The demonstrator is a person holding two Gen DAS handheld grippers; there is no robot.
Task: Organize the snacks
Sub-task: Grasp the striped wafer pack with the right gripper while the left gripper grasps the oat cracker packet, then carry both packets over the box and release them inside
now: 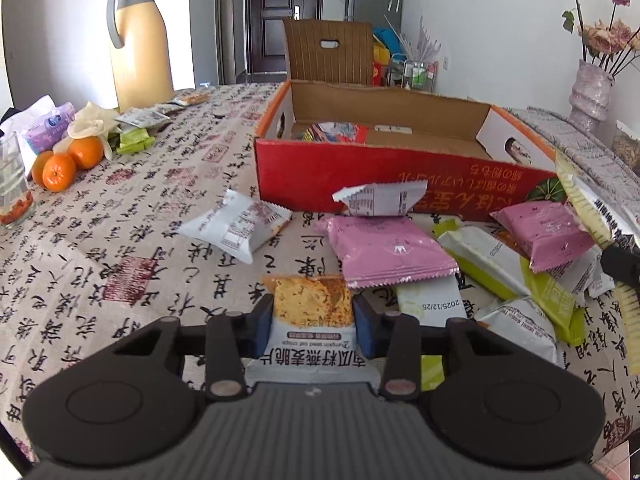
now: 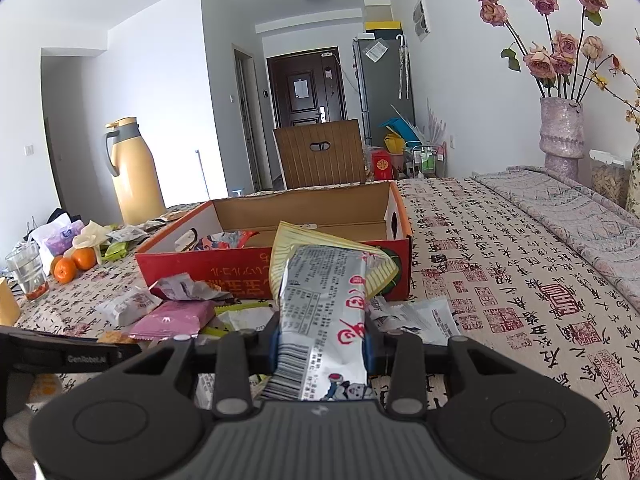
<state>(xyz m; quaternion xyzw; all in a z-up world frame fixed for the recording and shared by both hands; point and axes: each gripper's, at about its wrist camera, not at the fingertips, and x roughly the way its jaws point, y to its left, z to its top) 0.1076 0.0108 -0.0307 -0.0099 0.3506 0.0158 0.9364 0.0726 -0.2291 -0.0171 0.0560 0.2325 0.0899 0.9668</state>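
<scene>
My left gripper (image 1: 313,326) is shut on an oat crisp packet (image 1: 312,316), white with an orange cracker picture, low over the tablecloth. Just beyond it lie a pink packet (image 1: 390,250), a white packet (image 1: 236,226) and a heap of green and white packets (image 1: 516,280). My right gripper (image 2: 322,346) is shut on a silver packet with red print (image 2: 324,320), together with a yellow striped packet (image 2: 320,248), held up before the open red cardboard box (image 2: 240,272). That box (image 1: 360,176) holds a few snacks (image 1: 336,132).
A yellow thermos jug (image 1: 138,46), oranges (image 1: 66,162), a glass (image 1: 14,184) and more packets stand at the far left. A vase of dried roses (image 2: 560,132) stands at the right. A wooden chair (image 2: 320,156) is behind the table.
</scene>
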